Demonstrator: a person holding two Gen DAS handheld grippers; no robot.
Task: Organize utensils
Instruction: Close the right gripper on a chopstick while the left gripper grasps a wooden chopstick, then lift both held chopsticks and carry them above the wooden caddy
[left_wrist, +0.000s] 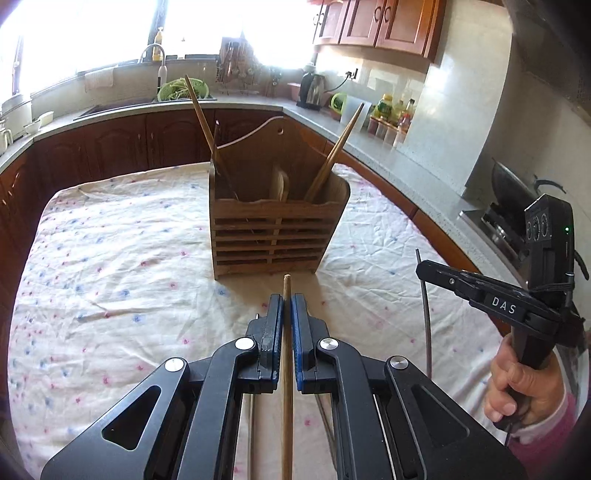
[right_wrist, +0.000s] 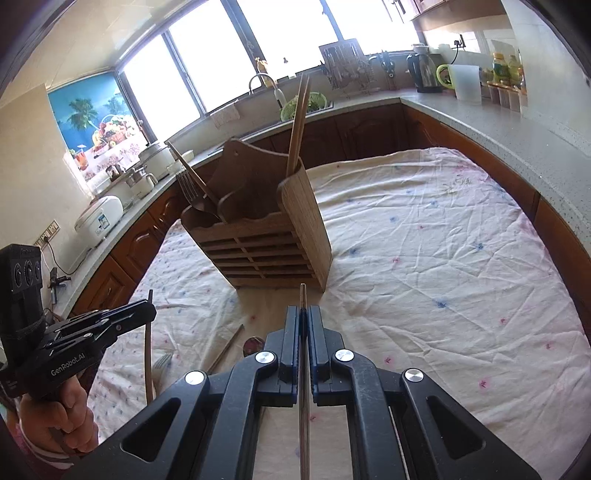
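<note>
A slatted wooden utensil holder (left_wrist: 271, 229) stands on the floral tablecloth, also in the right wrist view (right_wrist: 266, 243). It holds chopsticks (left_wrist: 201, 122), a wooden spoon and a fork (right_wrist: 188, 188). My left gripper (left_wrist: 287, 306) is shut on a wooden chopstick (left_wrist: 287, 369), a little short of the holder. My right gripper (right_wrist: 303, 317) is shut on a thin metal utensil handle (right_wrist: 303, 398), also seen in the left wrist view (left_wrist: 426, 314). Each gripper shows from the side in the other's view, the right one (left_wrist: 421, 267) and the left one (right_wrist: 149, 312).
Loose utensils lie on the cloth (right_wrist: 424, 258) near the grippers: a chopstick (right_wrist: 225, 349), a fork (right_wrist: 162, 363) and a spoon (right_wrist: 253, 345). Kitchen counters (left_wrist: 388, 155) with a sink, kettle and bottles surround the table.
</note>
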